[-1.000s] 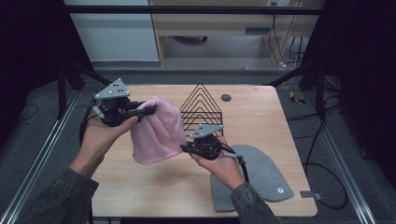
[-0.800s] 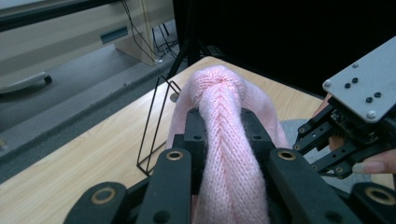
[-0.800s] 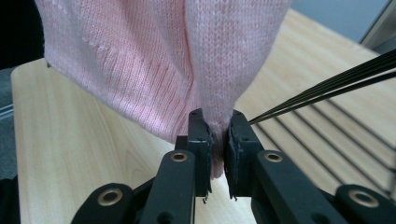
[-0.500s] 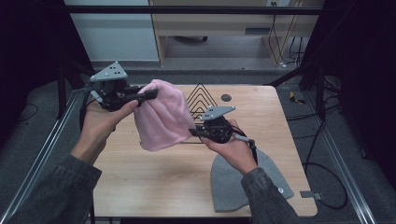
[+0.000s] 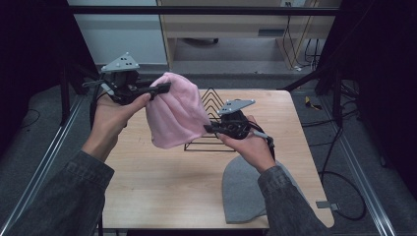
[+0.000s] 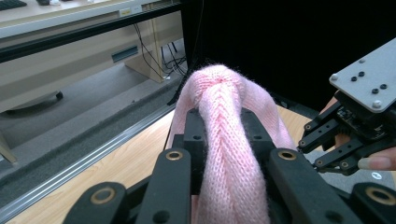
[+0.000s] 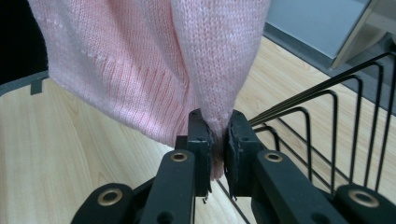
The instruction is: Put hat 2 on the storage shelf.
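Both the left claw (image 5: 164,88) and right claw (image 5: 209,129) are clamped tight on the pink knit hat (image 5: 174,110), held above the table (image 5: 162,177).

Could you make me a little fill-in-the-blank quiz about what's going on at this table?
1. Both grippers hold a knitted hat whose colour is ____.
2. The left gripper and the right gripper hold that hat ____ the table, not on it.
3. The black rack behind it is made of ____.
4. The hat lying flat near the table's front edge is ____.

Missing words: pink; above; wire; grey
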Motion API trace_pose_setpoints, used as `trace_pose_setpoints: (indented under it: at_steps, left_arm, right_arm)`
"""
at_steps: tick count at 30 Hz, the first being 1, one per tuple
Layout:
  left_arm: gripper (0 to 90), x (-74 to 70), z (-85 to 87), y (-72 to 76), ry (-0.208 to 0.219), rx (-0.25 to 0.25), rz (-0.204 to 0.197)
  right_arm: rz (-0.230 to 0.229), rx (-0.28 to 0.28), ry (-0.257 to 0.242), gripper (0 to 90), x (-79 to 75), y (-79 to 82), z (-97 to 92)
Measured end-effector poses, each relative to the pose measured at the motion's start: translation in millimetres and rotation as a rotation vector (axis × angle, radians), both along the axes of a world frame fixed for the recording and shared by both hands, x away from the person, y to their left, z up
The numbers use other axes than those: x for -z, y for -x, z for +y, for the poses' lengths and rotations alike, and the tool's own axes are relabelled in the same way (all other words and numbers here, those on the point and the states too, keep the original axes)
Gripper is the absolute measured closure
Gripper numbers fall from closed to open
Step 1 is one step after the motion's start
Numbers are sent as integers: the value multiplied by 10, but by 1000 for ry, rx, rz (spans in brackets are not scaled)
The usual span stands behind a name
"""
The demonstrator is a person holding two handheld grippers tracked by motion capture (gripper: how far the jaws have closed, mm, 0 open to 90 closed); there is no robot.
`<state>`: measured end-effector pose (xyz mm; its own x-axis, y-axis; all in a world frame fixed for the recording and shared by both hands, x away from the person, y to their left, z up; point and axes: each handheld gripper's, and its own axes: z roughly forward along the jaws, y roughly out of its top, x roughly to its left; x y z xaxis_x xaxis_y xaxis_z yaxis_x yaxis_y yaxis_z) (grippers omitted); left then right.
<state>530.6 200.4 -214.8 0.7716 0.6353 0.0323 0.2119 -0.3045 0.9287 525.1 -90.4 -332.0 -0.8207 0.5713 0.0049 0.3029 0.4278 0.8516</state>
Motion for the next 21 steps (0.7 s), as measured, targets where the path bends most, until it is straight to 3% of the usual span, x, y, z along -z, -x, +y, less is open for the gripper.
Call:
trace_pose_setpoints:
  at_steps: [13, 21]
  left_arm:
    - [762, -31, -1, -270, 44, -27, 3]
    - [762, -18, 4, -339, 36, -35, 4]
  right_arm:
    - [-9, 10, 9, 821, -108, -245, -15]
    - [-6, 11, 16, 820, -110, -357, -26]
